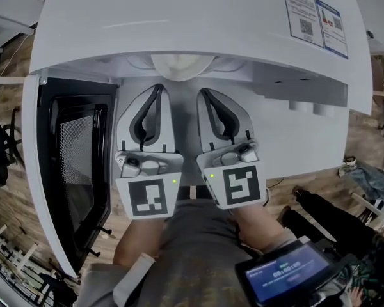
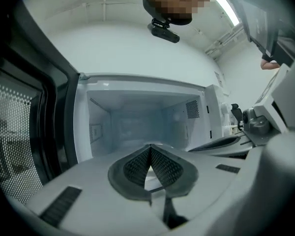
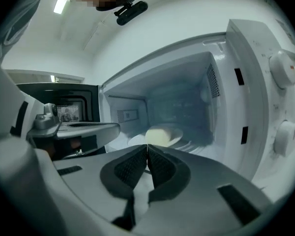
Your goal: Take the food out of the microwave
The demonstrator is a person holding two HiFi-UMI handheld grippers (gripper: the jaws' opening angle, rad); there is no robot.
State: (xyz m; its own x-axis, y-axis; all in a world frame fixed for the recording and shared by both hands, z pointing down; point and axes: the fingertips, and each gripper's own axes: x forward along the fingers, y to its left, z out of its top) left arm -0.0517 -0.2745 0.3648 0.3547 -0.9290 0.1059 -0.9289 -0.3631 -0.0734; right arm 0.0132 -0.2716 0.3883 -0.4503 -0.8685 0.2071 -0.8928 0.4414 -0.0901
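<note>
**Head view.** Microwave (image 1: pixel 198 18), white, seen from above; door (image 1: pixel 70 171) swung fully open at the left. Left tool (image 1: pixel 158 89) and right tool (image 1: pixel 203 93) lie side by side and aim into the cavity mouth. A pale round plate (image 1: pixel 182 66) shows just under the top's front edge. It sits ahead of both tips and between their two lines, about equally near to each.

**Left gripper view.** Left tool (image 2: pixel 150 147): pads closed tip to tip, nothing gripped. Cavity (image 2: pixel 137 122) lies straight ahead, walls bare. A white sliver shows low behind the pads; it cannot be told whether it is the plate's rim.

**Right gripper view.** Right tool (image 3: pixel 147 146): pads shut together, empty. Food (image 3: pixel 160 135), a pale yellow lump broader than tall, rests on the plate (image 3: pixel 133 140) on the cavity floor. It sits just beyond the tips and slightly right of them, apart from the pads. Control knobs (image 3: pixel 284 70) are at the far right.

**Judgement.** The food has not been taken out; both tools must open before either can grip the plate's near rim.
</note>
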